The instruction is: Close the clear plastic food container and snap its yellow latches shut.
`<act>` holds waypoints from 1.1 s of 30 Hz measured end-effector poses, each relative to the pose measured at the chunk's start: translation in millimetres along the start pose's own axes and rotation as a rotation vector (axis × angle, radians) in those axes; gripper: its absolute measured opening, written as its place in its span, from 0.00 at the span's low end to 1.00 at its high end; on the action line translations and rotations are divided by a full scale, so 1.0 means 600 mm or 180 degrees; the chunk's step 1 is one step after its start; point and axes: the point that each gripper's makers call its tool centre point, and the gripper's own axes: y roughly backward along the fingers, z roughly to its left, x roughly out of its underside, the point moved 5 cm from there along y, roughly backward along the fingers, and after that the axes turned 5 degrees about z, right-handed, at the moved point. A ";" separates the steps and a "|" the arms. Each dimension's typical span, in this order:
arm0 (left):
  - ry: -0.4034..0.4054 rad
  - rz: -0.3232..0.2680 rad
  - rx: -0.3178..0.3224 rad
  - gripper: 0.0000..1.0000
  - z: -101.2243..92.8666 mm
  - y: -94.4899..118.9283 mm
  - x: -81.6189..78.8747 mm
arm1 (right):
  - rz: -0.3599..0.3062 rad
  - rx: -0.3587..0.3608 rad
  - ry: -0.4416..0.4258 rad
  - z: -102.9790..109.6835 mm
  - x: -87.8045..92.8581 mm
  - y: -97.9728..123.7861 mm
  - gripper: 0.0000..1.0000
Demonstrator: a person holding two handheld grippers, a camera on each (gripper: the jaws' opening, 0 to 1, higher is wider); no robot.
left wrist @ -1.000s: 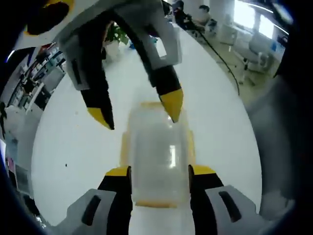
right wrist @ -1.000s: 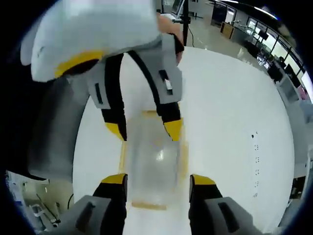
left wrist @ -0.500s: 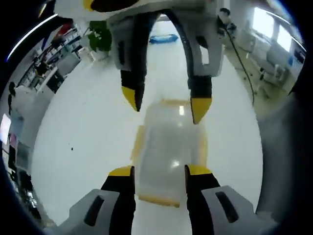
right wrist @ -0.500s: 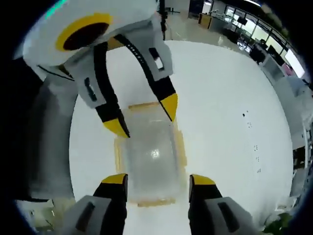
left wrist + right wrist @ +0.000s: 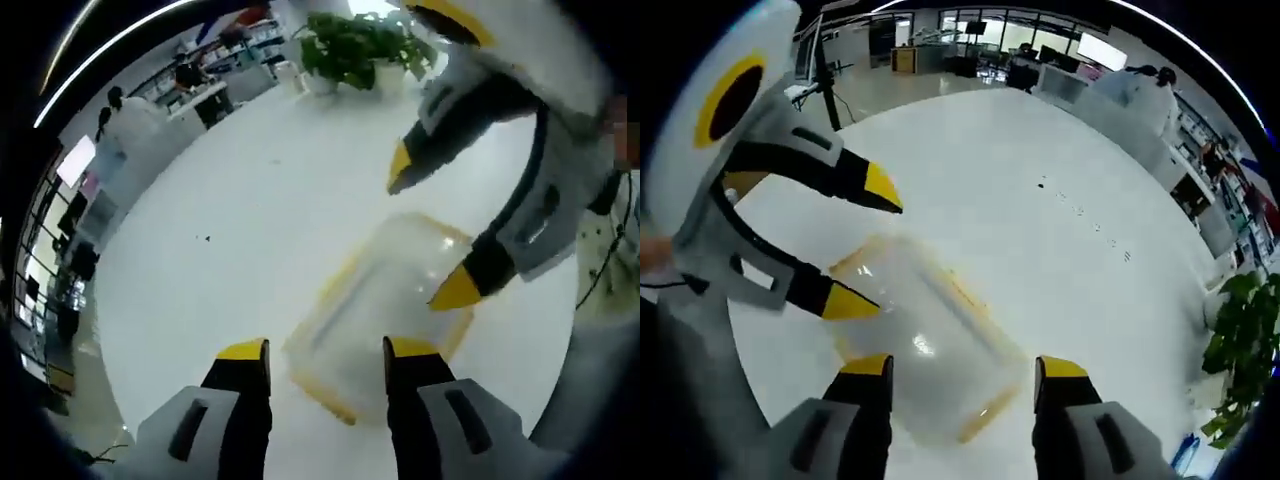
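You are holding both tools over the clear plastic food container (image 5: pixel 385 300), which is sitting on the white worktop (image 5: pixel 220 230) with its lid apparently already lying on top; the blur is making it hard to say whether the lid is seated all round. In the left gripper view, your left tool (image 5: pixel 326 352) is hovering with its jaws apart, straddling the near end of the container without clamping it. Your right tool (image 5: pixel 432 232) is reaching in from the far right, jaws also apart, one yellow tip near the container's right edge and the other lifted clear beyond it.

In the right gripper view, your right tool (image 5: pixel 965 368) is framing the container (image 5: pixel 925 335) between its spread jaws, while the left tool (image 5: pixel 862 240) is coming in from the left with its lower tip near the container's left side. A potted plant (image 5: pixel 355 45) is standing at the far edge of the worktop.

The yellow latches (image 5: pixel 445 345) are showing only as thin strips along the rim, so you are likely not yet snapping any. The risk from here is pressing one latch while nothing is steadying the box: it is light and could slide or tip, or the lid could skew.
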 end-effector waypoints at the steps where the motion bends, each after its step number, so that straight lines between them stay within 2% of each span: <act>1: 0.0018 -0.0017 -0.0042 0.43 0.003 0.001 -0.001 | -0.0006 0.0032 -0.0044 -0.001 0.000 0.000 0.55; 4: 0.0062 -0.0021 -0.0035 0.41 0.002 0.003 -0.003 | -0.0011 0.0001 -0.0118 0.004 -0.001 0.002 0.53; 8: 0.0083 -0.0129 -0.0056 0.42 -0.001 0.008 -0.009 | -0.0031 0.0010 -0.0154 0.004 0.001 0.005 0.54; 11: 0.0240 -0.0243 -0.0026 0.43 0.001 0.005 -0.008 | -0.0201 0.0049 -0.0293 -0.008 0.001 0.009 0.54; 13: 0.0210 -0.0250 -0.0163 0.41 0.009 0.004 0.002 | -0.0405 0.0063 -0.0437 -0.015 0.003 0.009 0.54; 14: 0.0283 -0.0268 -0.0154 0.40 0.008 0.004 0.005 | -0.0454 0.0073 -0.0551 -0.017 0.008 0.009 0.54; 16: 0.0664 -0.0503 -0.0113 0.43 0.006 0.003 0.003 | -0.0603 0.0043 -0.0701 -0.013 0.019 0.005 0.55; 19: 0.0805 -0.0696 -0.0161 0.45 0.008 0.001 0.010 | -0.0758 0.0052 -0.0875 -0.012 0.036 -0.004 0.55; 20: 0.0821 -0.0739 -0.0170 0.43 0.010 -0.002 0.016 | -0.0857 0.0051 -0.1016 -0.016 0.040 -0.005 0.57; 22: 0.1149 -0.0833 -0.0079 0.40 0.012 -0.005 0.025 | -0.1093 0.0003 -0.1325 -0.021 0.041 -0.002 0.60; 24: 0.1407 -0.1007 0.0041 0.43 0.013 -0.006 0.028 | -0.1325 -0.0111 -0.1689 -0.027 0.045 0.003 0.59; 25: 0.1560 -0.1147 0.0161 0.44 0.013 -0.005 0.030 | -0.1468 -0.0162 -0.1855 -0.028 0.047 0.004 0.59; 27: 0.1945 -0.1523 0.0206 0.47 0.025 0.003 0.030 | -0.1546 -0.0093 -0.1893 -0.032 0.058 0.000 0.58; 29: 0.2174 -0.1505 0.0329 0.49 0.025 0.004 0.045 | -0.1495 -0.0125 -0.1912 -0.027 0.067 -0.010 0.57; 30: 0.2403 -0.1552 0.0401 0.49 0.027 0.003 0.052 | -0.1563 -0.0244 -0.2099 -0.021 0.068 -0.015 0.58; 32: 0.2502 -0.1594 0.0384 0.48 0.029 0.000 0.062 | -0.1600 -0.0335 -0.2249 -0.016 0.073 -0.021 0.58; 33: 0.2540 -0.1606 0.0402 0.48 0.028 -0.001 0.066 | -0.1577 -0.0310 -0.2242 -0.016 0.076 -0.022 0.57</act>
